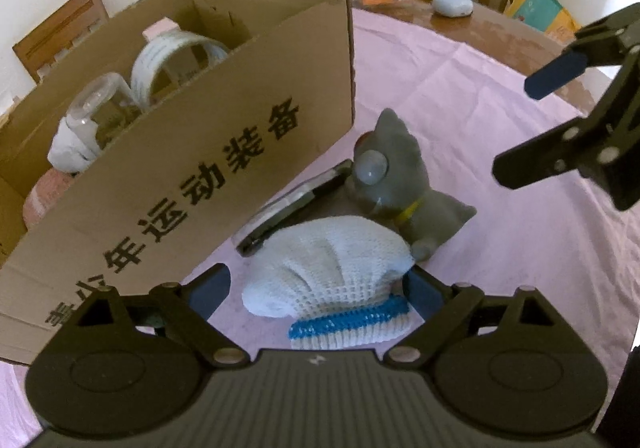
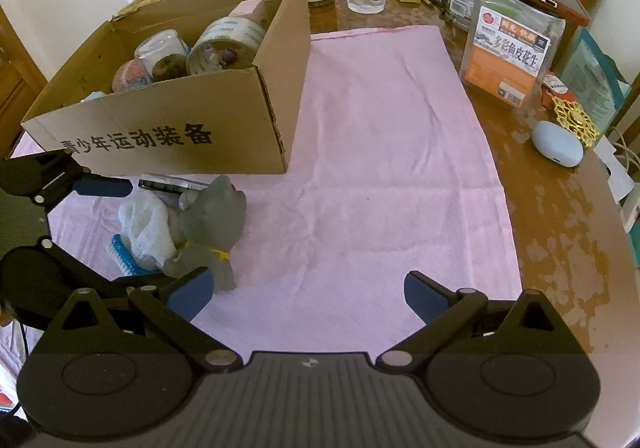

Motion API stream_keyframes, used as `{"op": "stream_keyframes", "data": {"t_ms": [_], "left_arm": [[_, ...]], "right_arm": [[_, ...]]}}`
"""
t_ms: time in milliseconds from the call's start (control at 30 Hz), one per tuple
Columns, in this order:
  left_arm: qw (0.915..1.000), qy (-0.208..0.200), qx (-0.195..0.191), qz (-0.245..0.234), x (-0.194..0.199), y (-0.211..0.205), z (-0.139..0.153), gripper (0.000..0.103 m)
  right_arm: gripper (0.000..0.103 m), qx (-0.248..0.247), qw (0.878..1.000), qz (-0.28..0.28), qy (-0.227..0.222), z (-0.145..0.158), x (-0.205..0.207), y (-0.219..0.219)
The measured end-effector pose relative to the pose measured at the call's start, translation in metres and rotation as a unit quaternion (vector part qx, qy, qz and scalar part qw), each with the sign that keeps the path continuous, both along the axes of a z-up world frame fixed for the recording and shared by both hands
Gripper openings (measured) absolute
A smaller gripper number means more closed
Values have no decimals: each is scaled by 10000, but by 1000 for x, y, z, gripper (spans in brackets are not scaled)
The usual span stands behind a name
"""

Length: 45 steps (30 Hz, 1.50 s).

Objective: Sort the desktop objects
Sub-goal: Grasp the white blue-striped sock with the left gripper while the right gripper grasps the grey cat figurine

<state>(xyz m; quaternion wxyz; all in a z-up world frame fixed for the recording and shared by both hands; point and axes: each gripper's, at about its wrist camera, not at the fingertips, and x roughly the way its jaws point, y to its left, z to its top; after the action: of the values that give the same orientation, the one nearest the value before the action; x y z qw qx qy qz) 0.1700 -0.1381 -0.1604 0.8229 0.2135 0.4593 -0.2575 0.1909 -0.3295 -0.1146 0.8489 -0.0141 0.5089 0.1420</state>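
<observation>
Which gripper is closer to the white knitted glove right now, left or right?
Left. The left gripper straddles the white knitted glove, its open jaws on either side. The right gripper hangs open over bare pink cloth, beyond the grey cat toy.

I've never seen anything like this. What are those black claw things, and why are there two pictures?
They are grabbers, each held in a person's hand, each carrying a camera looking along its two fingers. One picture comes from the left gripper, the other from the right gripper. Both are open and hold nothing. On the pink cloth lie a white glove, a grey toy cat and a flat dark thing I cannot name, beside a cardboard box that already holds tape and jars. The left gripper's fingers stand either side of the glove.
</observation>
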Motion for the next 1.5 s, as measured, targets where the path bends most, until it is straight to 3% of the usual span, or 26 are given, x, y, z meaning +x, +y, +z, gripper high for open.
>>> {"op": "stream_keyframes", "data": {"t_ms": [200, 333, 467, 867, 1167, 1233, 1500], "left_arm": [[9999, 34, -90, 85, 3, 1, -2, 92], [9993, 230, -268, 97, 4, 4, -1, 79], [9992, 233, -294, 162, 4, 7, 4, 73], [9979, 6, -337, 552, -3, 24, 23, 72], [9959, -49, -343, 839, -6, 38, 28, 72], [9956, -61, -341, 876, -7, 41, 29, 72], [9942, -89, -367, 1009, -11, 51, 33, 72]], "right_arm": [[103, 23, 10000, -50, -7, 0, 0, -3], [103, 7, 10000, 8, -41, 1, 0, -2], [103, -2, 9999, 100, -89, 2, 1, 0], [102, 128, 9966, 753, -296, 6, 5, 28], [91, -18, 9909, 1308, -331, -2, 12, 60], [82, -70, 9909, 1314, -268, -7, 16, 64], [66, -165, 9882, 1510, -215, -16, 21, 76]]}}
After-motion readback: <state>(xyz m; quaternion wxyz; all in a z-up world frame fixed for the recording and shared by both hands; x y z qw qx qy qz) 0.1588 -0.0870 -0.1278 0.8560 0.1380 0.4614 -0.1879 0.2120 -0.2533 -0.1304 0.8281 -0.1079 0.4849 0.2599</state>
